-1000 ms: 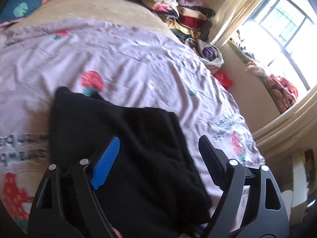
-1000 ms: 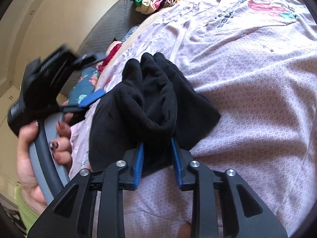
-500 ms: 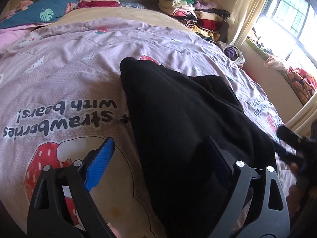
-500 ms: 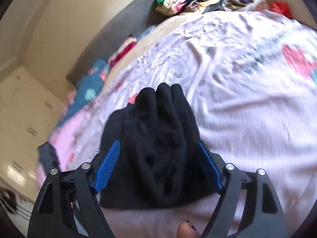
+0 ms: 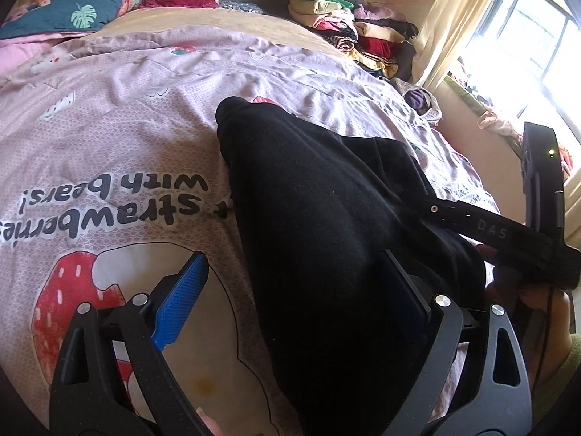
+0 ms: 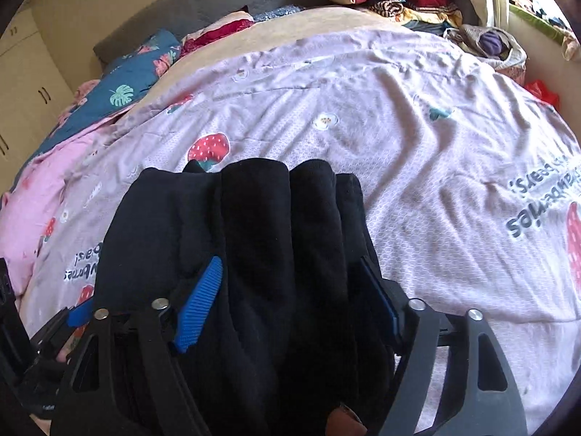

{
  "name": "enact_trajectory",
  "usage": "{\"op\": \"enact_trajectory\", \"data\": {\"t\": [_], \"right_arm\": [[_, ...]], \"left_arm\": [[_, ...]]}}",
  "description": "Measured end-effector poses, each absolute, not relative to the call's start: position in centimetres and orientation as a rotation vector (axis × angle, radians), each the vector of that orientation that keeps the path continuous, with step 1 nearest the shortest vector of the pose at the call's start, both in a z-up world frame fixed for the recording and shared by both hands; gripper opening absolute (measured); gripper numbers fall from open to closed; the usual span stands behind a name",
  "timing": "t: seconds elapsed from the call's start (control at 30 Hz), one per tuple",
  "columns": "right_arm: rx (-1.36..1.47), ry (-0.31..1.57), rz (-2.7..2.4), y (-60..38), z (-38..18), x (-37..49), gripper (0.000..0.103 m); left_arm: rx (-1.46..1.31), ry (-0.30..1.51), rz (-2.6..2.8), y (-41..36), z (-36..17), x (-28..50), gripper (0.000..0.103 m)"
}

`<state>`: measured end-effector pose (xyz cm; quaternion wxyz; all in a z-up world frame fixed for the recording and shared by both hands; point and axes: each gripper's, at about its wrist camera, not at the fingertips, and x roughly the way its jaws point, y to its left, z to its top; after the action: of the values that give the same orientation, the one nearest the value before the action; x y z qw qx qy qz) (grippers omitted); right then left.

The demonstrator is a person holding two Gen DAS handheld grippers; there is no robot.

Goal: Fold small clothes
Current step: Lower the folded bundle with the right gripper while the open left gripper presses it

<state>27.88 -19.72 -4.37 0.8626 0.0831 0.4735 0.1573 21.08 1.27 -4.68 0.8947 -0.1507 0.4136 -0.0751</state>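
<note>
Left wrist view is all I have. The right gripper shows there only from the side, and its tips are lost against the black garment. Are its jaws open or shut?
Observer: Open. In the right wrist view, the right gripper has its jaws wide apart, and the black garment lies bunched in long ridges between them.
Operator: Thank you. What stands beyond the pink bedding, outside my picture?
Observer: A cream wardrobe with dark handles, at the far left of the right wrist view.
</note>
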Motion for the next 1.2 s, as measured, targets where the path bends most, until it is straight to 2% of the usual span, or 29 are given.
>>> {"op": "enact_trajectory", "data": {"t": [0.07, 0.17, 0.33, 0.47, 0.63, 0.83, 0.9, 0.97, 1.03, 1.13, 1.2], "right_arm": [[0.171, 0.973, 0.326, -19.7, -4.0, 27.7, 0.022], [0.161, 0.935, 0.353, -20.2, -3.1, 27.2, 0.013], [0.168, 0.847, 0.371, -21.7, -0.5, 26.3, 0.010], [0.115, 0.842, 0.350, -22.1, -0.1, 26.6, 0.010], [0.016, 0.917, 0.284, -21.6, -3.2, 27.7, 0.010], [0.060, 0.897, 0.281, -22.2, -4.2, 27.0, 0.012], [0.070, 0.890, 0.275, -22.5, -3.9, 26.2, 0.016], [0.080, 0.882, 0.264, -22.8, -3.4, 25.4, 0.032], [0.121, 0.870, 0.289, -23.4, -2.9, 24.3, 0.033], [0.187, 0.852, 0.306, -24.4, -2.1, 22.4, 0.053], [0.231, 0.852, 0.335, -25.0, -2.0, 21.5, 0.054]], "left_arm": [[-0.322, 0.860, -0.158, 1.2, -4.8, 21.0, 0.086], [-0.324, 0.861, -0.160, 1.1, -4.6, 20.9, 0.086], [-0.324, 0.860, -0.183, 0.4, -4.1, 20.8, 0.086], [-0.312, 0.854, -0.201, -0.6, -3.7, 20.8, 0.086], [-0.299, 0.876, -0.211, -1.5, -4.2, 20.9, 0.086], [-0.286, 0.885, -0.199, -1.6, -4.5, 20.9, 0.088], [-0.279, 0.883, -0.193, -1.6, -4.4, 20.9, 0.088], [-0.277, 0.881, -0.187, -1.5, -4.4, 20.7, 0.088], [-0.281, 0.883, -0.183, -1.3, -4.4, 20.7, 0.088], [-0.275, 0.880, -0.179, -1.3, -4.3, 20.5, 0.088], [-0.271, 0.879, -0.177, -1.3, -4.2, 20.3, 0.088]]}}
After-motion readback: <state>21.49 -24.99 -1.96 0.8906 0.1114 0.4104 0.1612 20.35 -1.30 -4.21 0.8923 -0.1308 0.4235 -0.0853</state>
